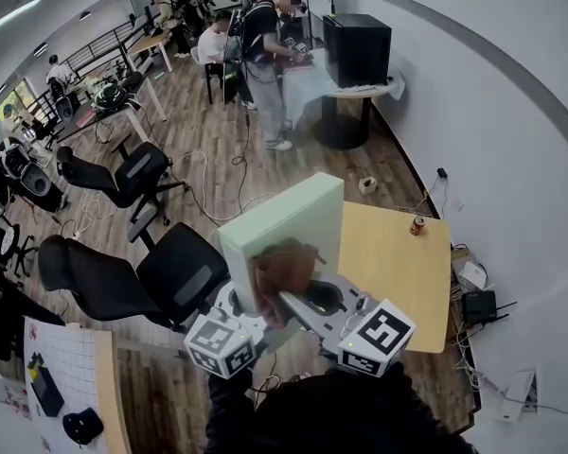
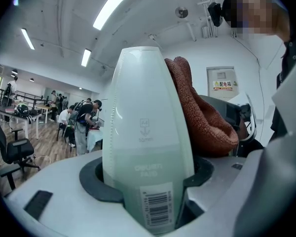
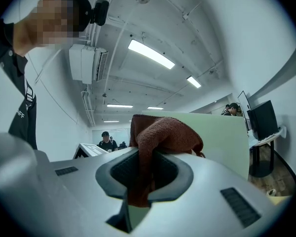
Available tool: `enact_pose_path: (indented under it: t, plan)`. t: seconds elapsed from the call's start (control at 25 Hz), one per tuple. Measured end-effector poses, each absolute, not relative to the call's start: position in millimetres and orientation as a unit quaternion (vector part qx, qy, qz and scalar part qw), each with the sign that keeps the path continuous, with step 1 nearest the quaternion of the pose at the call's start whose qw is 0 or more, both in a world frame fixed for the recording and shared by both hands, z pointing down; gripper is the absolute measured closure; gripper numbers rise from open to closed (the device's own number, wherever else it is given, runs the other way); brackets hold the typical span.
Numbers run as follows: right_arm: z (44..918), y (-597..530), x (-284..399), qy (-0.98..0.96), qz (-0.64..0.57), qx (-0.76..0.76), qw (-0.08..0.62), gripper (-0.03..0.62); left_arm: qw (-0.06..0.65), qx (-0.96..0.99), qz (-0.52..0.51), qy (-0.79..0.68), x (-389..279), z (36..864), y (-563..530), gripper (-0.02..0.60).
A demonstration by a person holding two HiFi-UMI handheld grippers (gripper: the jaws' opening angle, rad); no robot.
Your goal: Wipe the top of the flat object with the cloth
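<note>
The flat object is a pale green file box (image 1: 284, 230), held up off the table and standing on edge. My left gripper (image 1: 243, 308) is shut on its lower edge; in the left gripper view the box (image 2: 148, 132) fills the gap between the jaws of the left gripper (image 2: 150, 194). A brown terry cloth (image 1: 282, 277) lies pressed against the box's broad face. My right gripper (image 1: 298, 301) is shut on the cloth (image 3: 160, 135), with the green box (image 3: 222, 137) just behind it. The cloth (image 2: 202, 117) also shows to the right of the box.
A wooden table (image 1: 402, 268) lies below and to the right, with a small can (image 1: 417, 225) at its far edge. Black office chairs (image 1: 175, 277) stand to the left. Cables and a power strip (image 1: 473, 296) sit by the right wall. People work at the back of the room.
</note>
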State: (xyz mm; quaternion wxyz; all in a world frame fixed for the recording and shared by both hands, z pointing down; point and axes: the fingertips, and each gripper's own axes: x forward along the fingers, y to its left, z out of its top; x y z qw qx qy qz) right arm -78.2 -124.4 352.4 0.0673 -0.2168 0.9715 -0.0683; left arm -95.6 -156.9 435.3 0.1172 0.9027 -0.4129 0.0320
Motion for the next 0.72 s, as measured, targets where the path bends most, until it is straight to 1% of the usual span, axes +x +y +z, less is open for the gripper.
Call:
enact_pose_path:
  t: [0.44,0.72]
  plan:
    - [370,-150,-68,0.963,-0.073,-0.253,0.051,0.526,0.114,0.902,0.025,-0.416,-109,433,-154,0.262]
    - [377,-167,-50,0.958,-0.077,-0.273,0.038,0.525,0.118,0.903,0.022,-0.413,-104,433,-154,0.262]
